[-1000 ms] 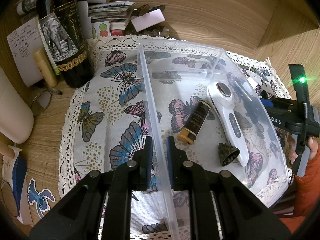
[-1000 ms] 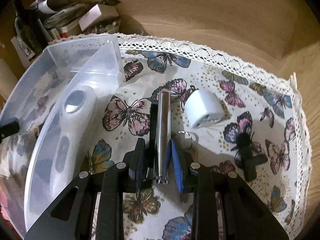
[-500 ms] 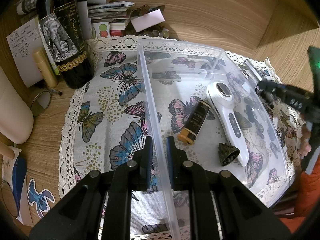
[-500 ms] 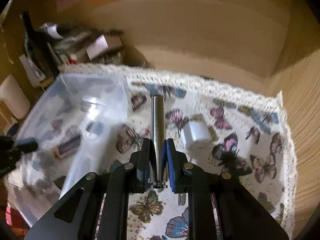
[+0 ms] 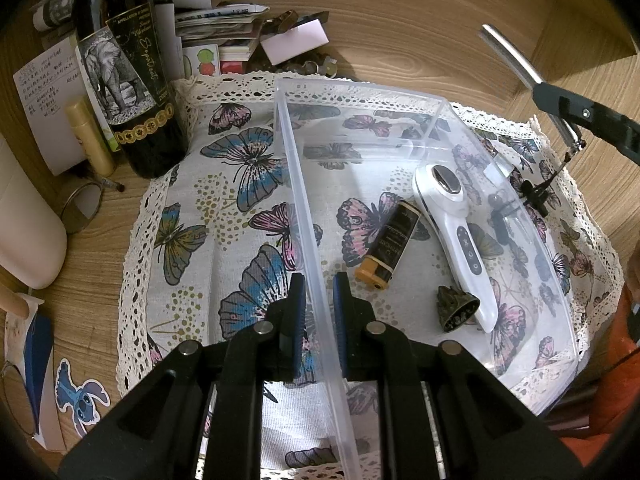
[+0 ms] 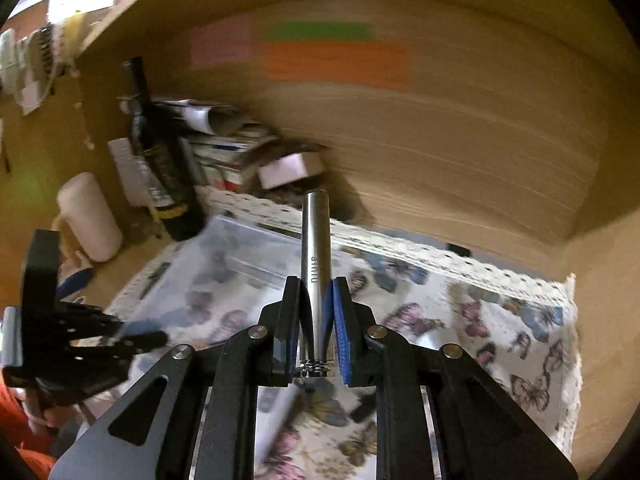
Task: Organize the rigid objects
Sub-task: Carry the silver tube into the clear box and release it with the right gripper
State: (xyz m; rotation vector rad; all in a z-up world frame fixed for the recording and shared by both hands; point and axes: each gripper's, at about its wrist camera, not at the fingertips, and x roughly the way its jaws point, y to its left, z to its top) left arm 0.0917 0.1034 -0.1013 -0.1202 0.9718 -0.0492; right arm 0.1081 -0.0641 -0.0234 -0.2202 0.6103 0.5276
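Note:
My left gripper (image 5: 318, 292) is shut on the near-left wall of a clear plastic bin (image 5: 304, 208) that rests on the butterfly cloth. In the bin lie a white handheld device (image 5: 456, 232), a black and orange lighter (image 5: 390, 242) and a small dark bell (image 5: 456, 308). My right gripper (image 6: 316, 296) is shut on a silver metal tube (image 6: 315, 248) and holds it in the air, above the cloth to the right of the bin (image 6: 240, 264). The tube (image 5: 512, 60) and the right gripper also show at the far right in the left wrist view.
A dark wine bottle (image 5: 128, 76), a gold tube (image 5: 90, 136), papers and boxes (image 5: 224, 32) crowd the back left corner. A small black piece (image 5: 534, 196) lies on the cloth right of the bin. Wooden walls close the back and right. A white cylinder (image 5: 24, 232) stands at left.
My right gripper has closed on the silver tube and lifted it off the cloth, rising well above the table. My left gripper has stayed clamped on the bin wall.

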